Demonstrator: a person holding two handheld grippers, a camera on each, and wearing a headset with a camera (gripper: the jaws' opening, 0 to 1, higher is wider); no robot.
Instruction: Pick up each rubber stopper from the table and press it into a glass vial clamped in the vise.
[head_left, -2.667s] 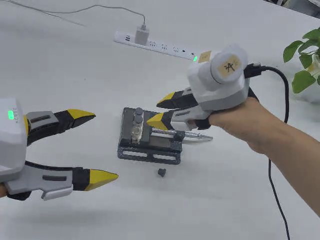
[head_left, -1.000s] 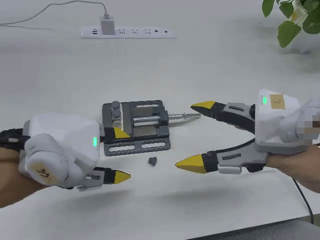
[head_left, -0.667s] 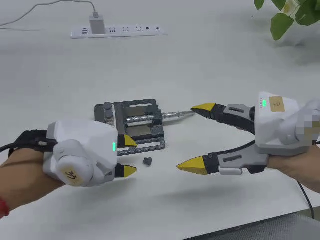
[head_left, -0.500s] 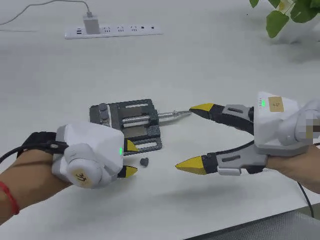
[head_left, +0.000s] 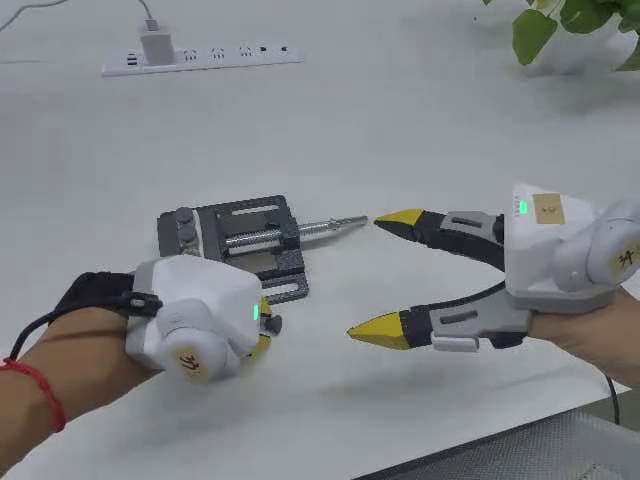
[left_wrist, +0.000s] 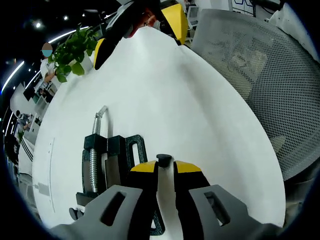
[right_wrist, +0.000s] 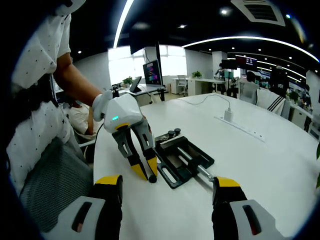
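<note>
left gripper: jaws drawn in to a narrow slit, yellow tips down at the white table. the rubber stopper, small and dark, sits right at the tips, in the mouth of the slit, and about fills it. cannot tell whether the jaws actually press on it. in the head view the stopper is just off the nose of the left gripper, on the table, just in front of the near edge of the vise. the right gripper view has the same: tips angled down, stopper at their ends, beside the vise's corner. right gripper: jaws spread wide, nothing between them, held above the table to the right of the vise; its upper tip is near the end of the vise's screw handle, not touching. the vise is dark and lies flat; small round dark caps stand at its left end. farther out: power strip with a white plug at the far edge, green plant at the far right.
</note>
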